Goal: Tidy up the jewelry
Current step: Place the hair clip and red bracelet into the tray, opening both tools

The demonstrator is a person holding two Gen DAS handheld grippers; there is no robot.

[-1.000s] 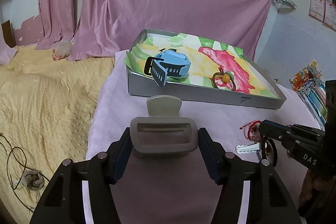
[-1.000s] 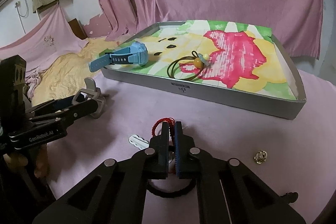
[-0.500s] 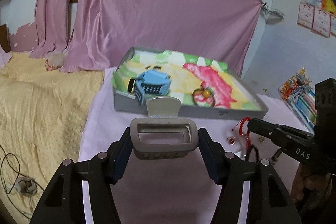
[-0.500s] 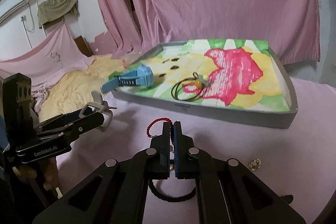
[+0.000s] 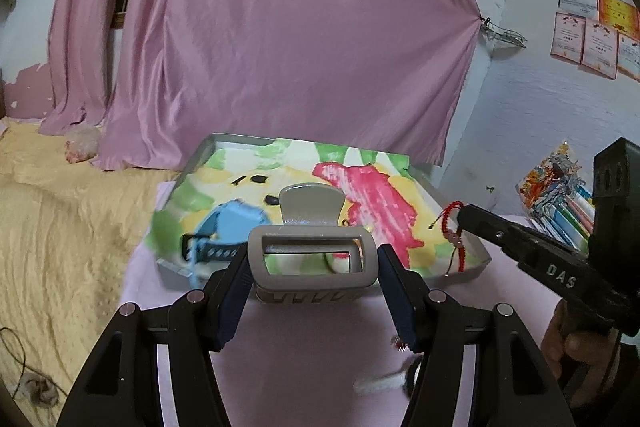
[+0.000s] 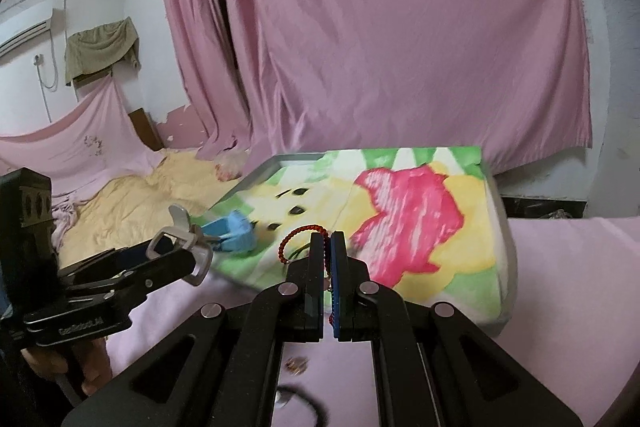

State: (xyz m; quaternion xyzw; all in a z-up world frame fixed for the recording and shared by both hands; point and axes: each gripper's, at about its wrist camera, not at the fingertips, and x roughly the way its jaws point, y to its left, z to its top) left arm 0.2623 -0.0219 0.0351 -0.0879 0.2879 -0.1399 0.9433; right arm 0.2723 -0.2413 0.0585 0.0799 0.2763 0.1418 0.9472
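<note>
My left gripper (image 5: 312, 267) is shut on a grey hair claw clip (image 5: 312, 253), held in the air before the grey tray (image 5: 464, 273). That clip (image 6: 182, 247) and the left gripper (image 6: 176, 259) also show at the left of the right wrist view. My right gripper (image 6: 328, 247) is shut on a red beaded bracelet (image 6: 298, 233), raised over the tray's front. The bracelet (image 5: 450, 227) dangles from the right gripper (image 5: 464, 215) in the left wrist view. A blue watch (image 5: 232, 227) lies in the tray on colourful paper (image 6: 400, 203).
On the pink tablecloth (image 5: 304, 355) lie a white hair clip (image 5: 378, 383), a small round trinket (image 6: 296, 363) and a black hair tie (image 6: 308, 403). A yellow bedspread (image 5: 60, 247) lies left. Pink curtains (image 5: 280, 27) hang behind. Books (image 5: 560, 203) are stacked at the right.
Both grippers have risen from the table and moved toward the tray, the left carrying the claw clip and the right lifting the red bracelet off the cloth.
</note>
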